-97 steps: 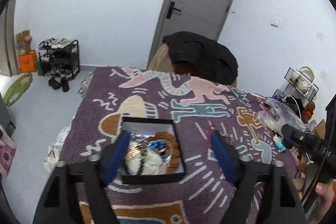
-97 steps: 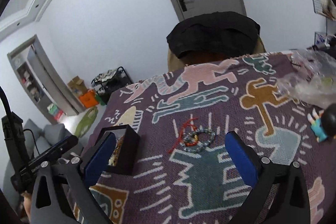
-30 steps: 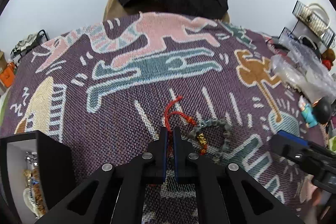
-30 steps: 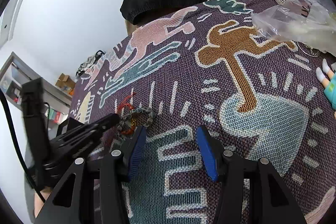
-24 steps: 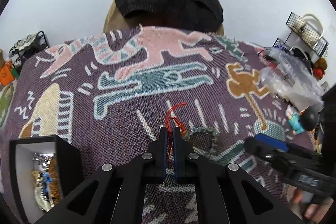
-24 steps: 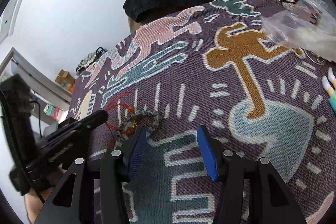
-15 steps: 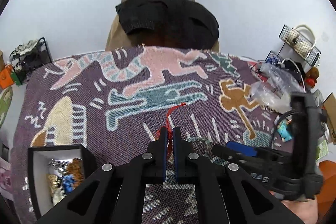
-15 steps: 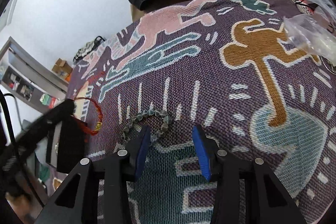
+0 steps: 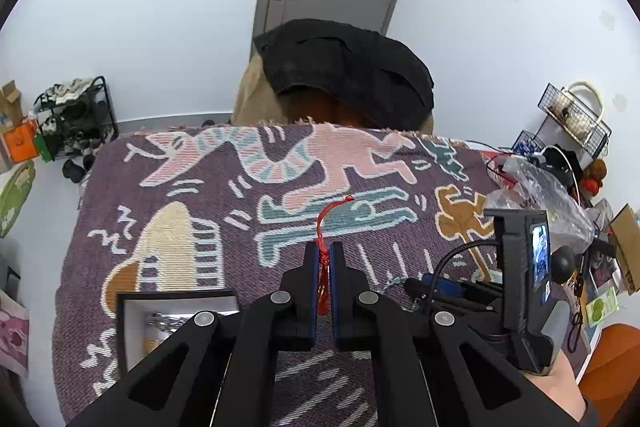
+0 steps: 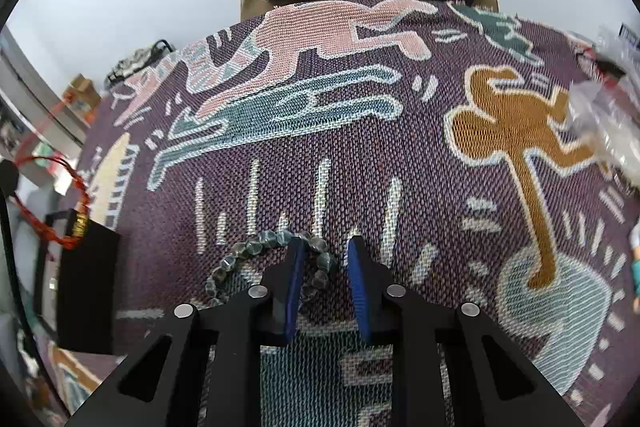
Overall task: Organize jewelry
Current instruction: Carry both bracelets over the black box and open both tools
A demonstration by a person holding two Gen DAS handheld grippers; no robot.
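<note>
Grey bead bracelet (image 10: 272, 259): lying flat on the patterned blanket (image 10: 360, 155), toward its near edge, right side of the loop sitting between the blue pads. Right gripper (image 10: 322, 259): jaws closing around that bead strand, not yet pinching. Advisable: keeping tips low, pinching one side of the loop only, lifting slowly. Red cord bracelet (image 9: 322, 267): hanging clamped in the fully closed left gripper (image 9: 325, 259). Black jewelry box (image 9: 176, 311): standing open near the blanket's left edge, receiving both.
</note>
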